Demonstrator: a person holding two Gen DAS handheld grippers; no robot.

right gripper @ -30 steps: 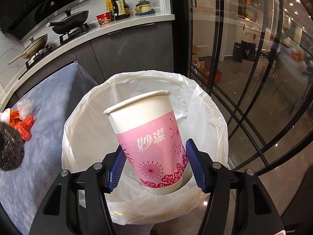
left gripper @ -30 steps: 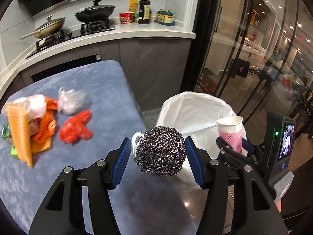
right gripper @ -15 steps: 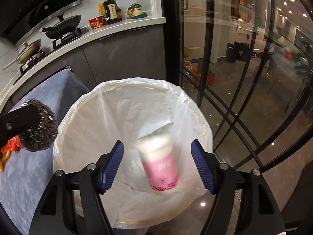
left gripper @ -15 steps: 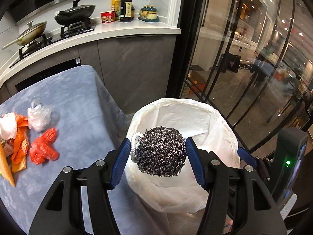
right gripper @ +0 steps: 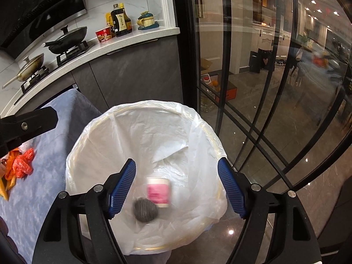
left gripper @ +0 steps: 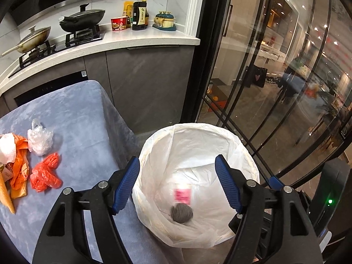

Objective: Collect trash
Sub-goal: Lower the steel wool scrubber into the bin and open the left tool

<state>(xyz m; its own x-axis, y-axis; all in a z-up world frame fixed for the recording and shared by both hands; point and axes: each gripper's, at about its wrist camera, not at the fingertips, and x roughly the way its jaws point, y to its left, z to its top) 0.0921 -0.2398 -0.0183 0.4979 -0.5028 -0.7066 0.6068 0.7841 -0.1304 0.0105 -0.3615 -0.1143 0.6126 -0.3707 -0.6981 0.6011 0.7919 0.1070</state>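
Note:
A bin lined with a white bag [left gripper: 220,132] [right gripper: 123,118] stands beside the grey-clothed table [left gripper: 83,118]. Inside it lie a grey steel-wool ball [left gripper: 182,213] [right gripper: 145,209] and a pink paper cup [left gripper: 182,194] [right gripper: 158,192]. My left gripper [left gripper: 177,184] is open and empty above the bin. My right gripper [right gripper: 176,187] is open and empty above the bin too. On the table lie a red plastic bag [left gripper: 45,173] [right gripper: 23,164], a clear bag [left gripper: 40,139], orange wrappers [left gripper: 18,165] and white paper [left gripper: 7,148].
A kitchen counter [left gripper: 123,41] with pans, bottles and a red tub runs behind the table. Glass doors with black frames [left gripper: 253,88] stand right of the bin. The other gripper's body [left gripper: 330,198] is at the right edge of the left wrist view.
The right gripper opened and the pink cup fell into the bin. Then the left gripper moved over the bin, opened, and the steel-wool ball dropped in beside the cup.

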